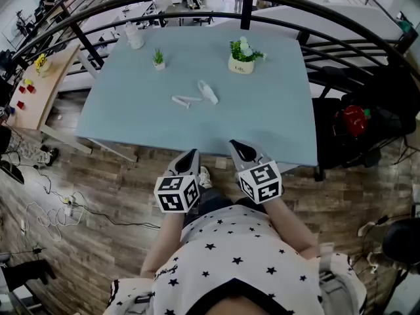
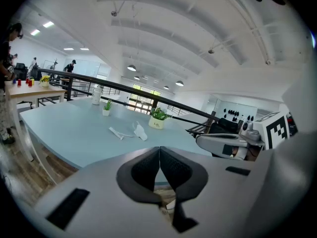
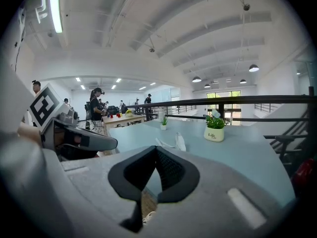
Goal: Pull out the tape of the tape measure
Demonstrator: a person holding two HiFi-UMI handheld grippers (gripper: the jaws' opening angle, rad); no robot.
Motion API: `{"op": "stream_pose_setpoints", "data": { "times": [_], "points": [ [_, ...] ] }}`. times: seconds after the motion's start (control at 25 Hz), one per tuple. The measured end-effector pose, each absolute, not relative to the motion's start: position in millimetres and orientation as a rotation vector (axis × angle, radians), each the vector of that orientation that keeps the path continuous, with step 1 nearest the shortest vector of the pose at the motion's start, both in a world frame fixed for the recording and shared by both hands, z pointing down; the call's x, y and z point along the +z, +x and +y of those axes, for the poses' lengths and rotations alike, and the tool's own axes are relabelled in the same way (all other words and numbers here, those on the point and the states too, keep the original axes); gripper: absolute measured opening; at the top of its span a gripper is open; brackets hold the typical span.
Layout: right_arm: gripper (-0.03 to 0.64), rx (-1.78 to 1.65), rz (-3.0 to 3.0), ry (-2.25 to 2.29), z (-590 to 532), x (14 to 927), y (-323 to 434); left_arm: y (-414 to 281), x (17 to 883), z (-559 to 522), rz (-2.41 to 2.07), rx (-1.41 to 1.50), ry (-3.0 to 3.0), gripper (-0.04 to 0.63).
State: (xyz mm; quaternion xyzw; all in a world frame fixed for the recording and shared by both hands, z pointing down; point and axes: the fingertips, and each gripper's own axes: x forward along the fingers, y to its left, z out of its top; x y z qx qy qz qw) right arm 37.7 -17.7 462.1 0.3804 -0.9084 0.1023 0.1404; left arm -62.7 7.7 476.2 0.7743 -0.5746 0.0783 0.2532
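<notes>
left tongs (image 1: 193, 153): closed, empty, at surface (image 1: 275, 110) edge
right tongs (image 1: 235, 146): closed, empty
tape measure (image 1: 208, 92): far, small, details unclear

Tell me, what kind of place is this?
Probably a big open-plan office or workshop: a pale blue table beside a black railing, a potted plant on it, and people at desks beyond.

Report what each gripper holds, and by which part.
Nothing. The left gripper and right gripper are both shut and empty; the tape measure lies on the table, untouched.
</notes>
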Motion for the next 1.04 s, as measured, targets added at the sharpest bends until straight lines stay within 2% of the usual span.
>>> {"op": "stream_pose_setpoints", "data": {
  "times": [1.04],
  "points": [
    [0.006,0.310,-2.636,1.080,-27.2,464.2,34.7,-60.4,477.6,-2.8,-1.541,0.210,2.103,0.005]
  ]
}}
